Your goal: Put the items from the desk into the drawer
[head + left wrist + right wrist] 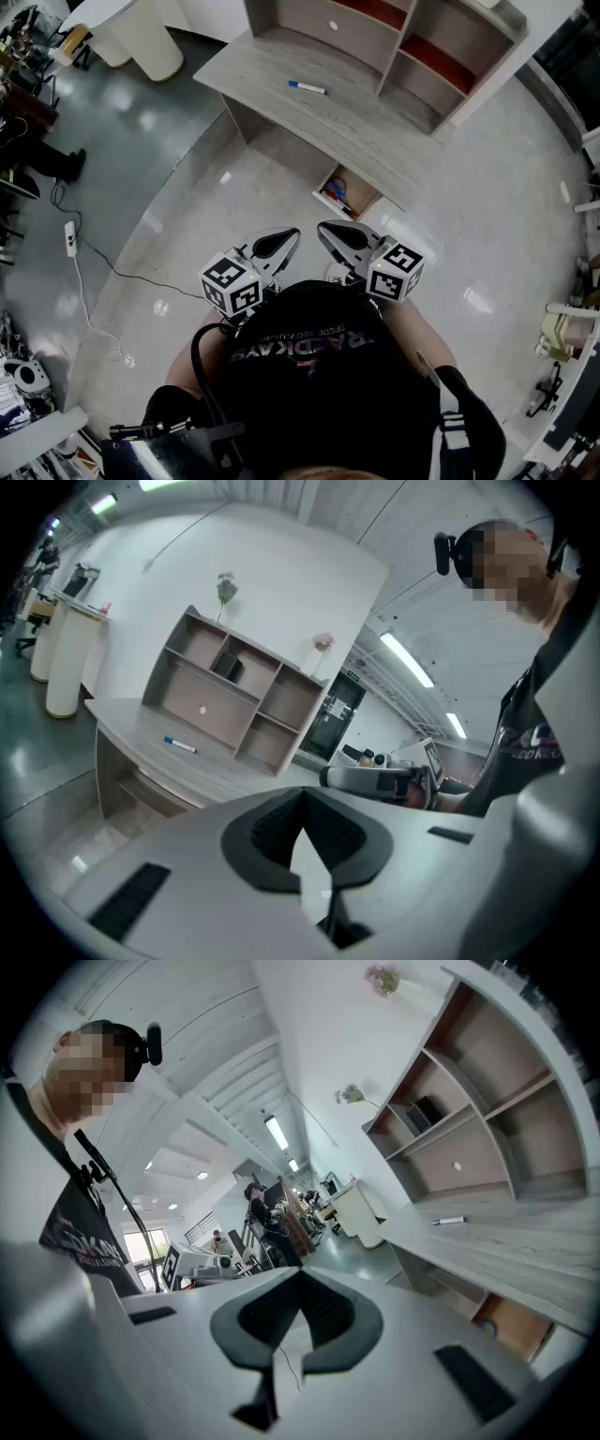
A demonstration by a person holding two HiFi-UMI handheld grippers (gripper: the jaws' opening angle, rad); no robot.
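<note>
Left tool (pixel 286 239) and right tool (pixel 330 232) both pinched shut and empty, well apart from the surface (pixel 281 56). It looks best to step closer and open one across the marker (pixel 307 88); the drawer (pixel 364 200) below stands open

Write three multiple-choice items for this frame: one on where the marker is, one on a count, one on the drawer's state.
1. Where does the marker lie?
A. on top of the desk
B. on the floor
C. in a shelf compartment

2. How many markers lie on the desk?
A. three
B. one
C. none

3. The drawer under the desk is:
A. pushed shut
B. lifted out and set on the desk
C. pulled open

Answers: 1 A, the marker rests on the bare wooden top. 2 B, it is the only one there. 3 C, the drawer stands out from under the desk with its inside showing.
</note>
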